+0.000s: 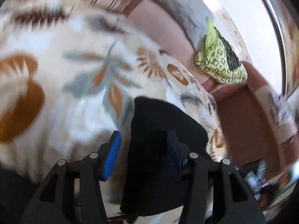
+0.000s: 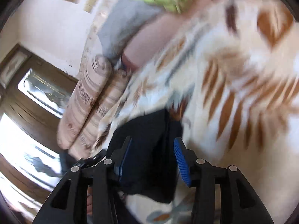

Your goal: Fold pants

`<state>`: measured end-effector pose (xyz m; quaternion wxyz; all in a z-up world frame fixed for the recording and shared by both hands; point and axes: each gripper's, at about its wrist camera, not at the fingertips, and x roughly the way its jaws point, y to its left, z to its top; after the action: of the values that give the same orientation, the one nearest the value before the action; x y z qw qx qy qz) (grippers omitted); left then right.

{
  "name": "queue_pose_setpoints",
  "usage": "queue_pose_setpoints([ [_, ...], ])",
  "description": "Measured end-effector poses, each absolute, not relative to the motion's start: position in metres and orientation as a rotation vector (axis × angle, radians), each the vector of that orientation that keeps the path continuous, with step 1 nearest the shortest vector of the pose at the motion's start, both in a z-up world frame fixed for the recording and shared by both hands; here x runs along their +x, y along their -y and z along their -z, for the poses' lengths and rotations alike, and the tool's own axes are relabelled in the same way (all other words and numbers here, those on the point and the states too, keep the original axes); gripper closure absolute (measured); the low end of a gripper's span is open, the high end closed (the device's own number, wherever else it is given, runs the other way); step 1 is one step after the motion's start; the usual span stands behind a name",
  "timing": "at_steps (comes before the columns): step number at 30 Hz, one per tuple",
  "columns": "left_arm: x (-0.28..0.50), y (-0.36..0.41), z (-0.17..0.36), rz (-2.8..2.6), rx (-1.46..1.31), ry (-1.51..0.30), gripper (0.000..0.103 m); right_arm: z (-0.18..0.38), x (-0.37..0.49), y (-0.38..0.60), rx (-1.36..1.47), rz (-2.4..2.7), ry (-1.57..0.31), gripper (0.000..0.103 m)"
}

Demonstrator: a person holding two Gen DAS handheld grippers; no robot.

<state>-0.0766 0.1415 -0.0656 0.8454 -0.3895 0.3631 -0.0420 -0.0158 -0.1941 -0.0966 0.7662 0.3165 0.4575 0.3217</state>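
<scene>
The black pants (image 1: 158, 115) lie as a dark bundle on a leaf-patterned blanket (image 1: 74, 74). In the left wrist view my left gripper (image 1: 143, 145) straddles the near part of the bundle with its jaws apart. Its left blue pad (image 1: 113, 153) stands clear of the cloth, while the right pad is dark against the fabric. In the right wrist view the pants (image 2: 147, 127) sit between the fingers of my right gripper (image 2: 153, 156). That gripper is open too; its right pad (image 2: 181, 162) is beside the cloth edge. Both views are blurred.
A green patterned cloth (image 1: 220, 61) lies at the back against a pink and grey cushion. A brown seat edge (image 1: 248, 121) drops off on the right of the blanket. In the right wrist view, striped rolled bolsters (image 2: 87, 102) lie at the left, with a wooden glazed door (image 2: 37, 93) behind.
</scene>
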Motion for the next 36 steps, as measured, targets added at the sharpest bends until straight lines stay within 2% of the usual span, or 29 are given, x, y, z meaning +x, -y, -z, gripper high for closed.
queue_pose_setpoints([
  [2,-0.075,-0.143,0.069,0.106,-0.849,-0.776,0.045,0.105,-0.015,0.181,0.591,-0.683,-1.046,0.06],
  [4,-0.071,-0.141,0.073,0.137,-0.867,-0.789,0.04,0.101,-0.015,0.173,0.567,-0.695,-1.042,0.057],
  [6,-0.068,-0.138,0.076,0.181,-0.896,-0.799,0.039,0.102,-0.016,0.166,0.55,-0.711,-1.038,0.054],
  [8,-0.068,-0.138,0.079,0.196,-0.92,-0.801,0.039,0.1,-0.017,0.162,0.517,-0.706,-1.023,0.057],
  [9,-0.069,-0.138,0.079,0.197,-0.928,-0.799,0.041,0.1,-0.018,0.162,0.524,-0.703,-1.017,0.064],
  [10,-0.069,-0.138,0.079,0.196,-0.933,-0.802,0.057,0.099,-0.018,0.164,0.542,-0.703,-1.01,0.067],
  [13,-0.069,-0.128,0.065,0.156,-0.845,-0.813,0.068,0.086,-0.021,0.164,0.518,-0.699,-0.969,0.074],
  [15,-0.066,-0.115,0.046,0.156,-0.745,-0.788,0.07,0.069,-0.022,0.17,0.477,-0.69,-0.919,0.074],
  [22,0.004,-0.082,-0.004,0.246,-0.602,-0.707,0.069,0.039,0.039,0.198,0.509,-0.654,-0.859,0.074],
  [25,0.031,-0.075,0.014,0.252,-0.619,-0.756,0.067,0.06,0.06,0.208,0.482,-0.58,-0.91,0.073],
  [27,0.048,-0.067,0.048,0.252,-0.593,-0.831,0.065,0.087,0.067,0.217,0.524,-0.506,-0.998,0.065],
  [28,0.049,-0.066,0.063,0.234,-0.574,-0.839,0.059,0.096,0.068,0.223,0.603,-0.523,-1.002,0.063],
  [30,0.041,-0.072,0.07,0.252,-0.613,-0.786,0.057,0.089,0.065,0.229,0.628,-0.518,-0.98,0.062],
  [33,0.027,-0.077,0.051,0.236,-0.575,-0.72,0.059,0.065,0.049,0.233,0.549,-0.469,-0.881,0.059],
  [36,0.005,-0.079,0.024,0.265,-0.539,-0.587,0.061,0.03,0.021,0.219,0.338,-0.451,-0.728,0.059],
])
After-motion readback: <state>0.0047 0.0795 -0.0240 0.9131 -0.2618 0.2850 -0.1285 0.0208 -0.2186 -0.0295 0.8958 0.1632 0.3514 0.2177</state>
